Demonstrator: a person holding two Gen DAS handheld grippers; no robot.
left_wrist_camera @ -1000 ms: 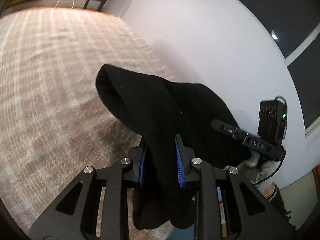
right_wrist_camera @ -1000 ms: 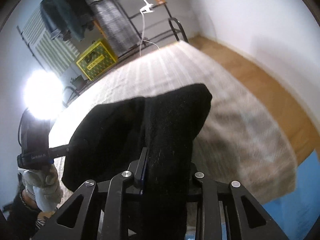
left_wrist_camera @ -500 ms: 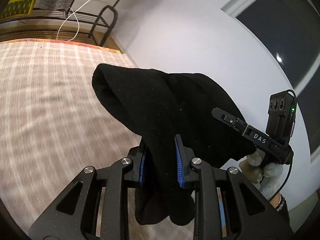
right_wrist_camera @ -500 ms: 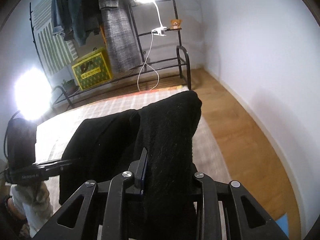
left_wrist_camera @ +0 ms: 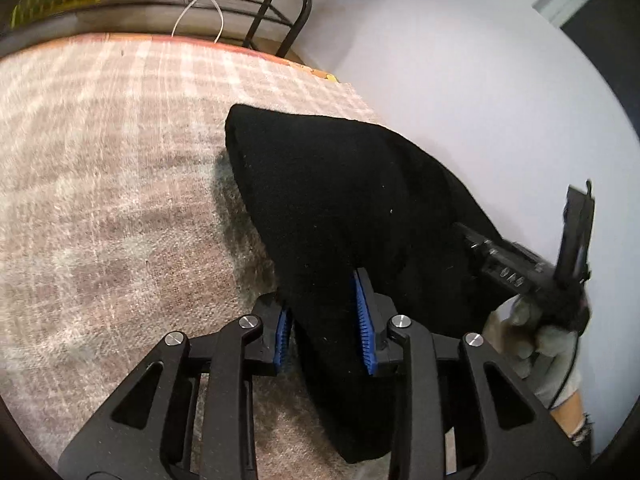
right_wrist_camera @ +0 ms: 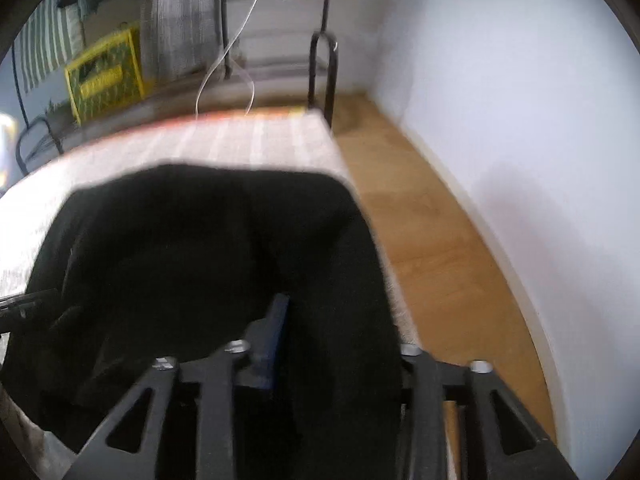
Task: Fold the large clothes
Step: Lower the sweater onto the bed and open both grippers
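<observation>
A large black garment (left_wrist_camera: 352, 216) hangs between both grippers above a beige checked rug (left_wrist_camera: 100, 168). My left gripper (left_wrist_camera: 324, 320) is shut on one edge of it, blue pads on either side of the cloth. My right gripper (right_wrist_camera: 320, 328) is shut on another edge of the same garment (right_wrist_camera: 192, 264), which drapes over its fingers and hides the right pad. The right gripper also shows at the right of the left wrist view (left_wrist_camera: 520, 268), held in a gloved hand (left_wrist_camera: 548, 352). The right wrist view is blurred.
A white wall (right_wrist_camera: 500, 100) runs along the right, with a wood floor strip (right_wrist_camera: 432, 248) beside the rug (right_wrist_camera: 248, 140). A black clothes rack (right_wrist_camera: 324, 68), a white cable (right_wrist_camera: 228, 64) and a yellow crate (right_wrist_camera: 104, 76) stand at the rug's far end.
Both grippers have tilted downward with the garment held. The garment is now lower, closer to the rug, and the rack at the back sits higher in the views.
</observation>
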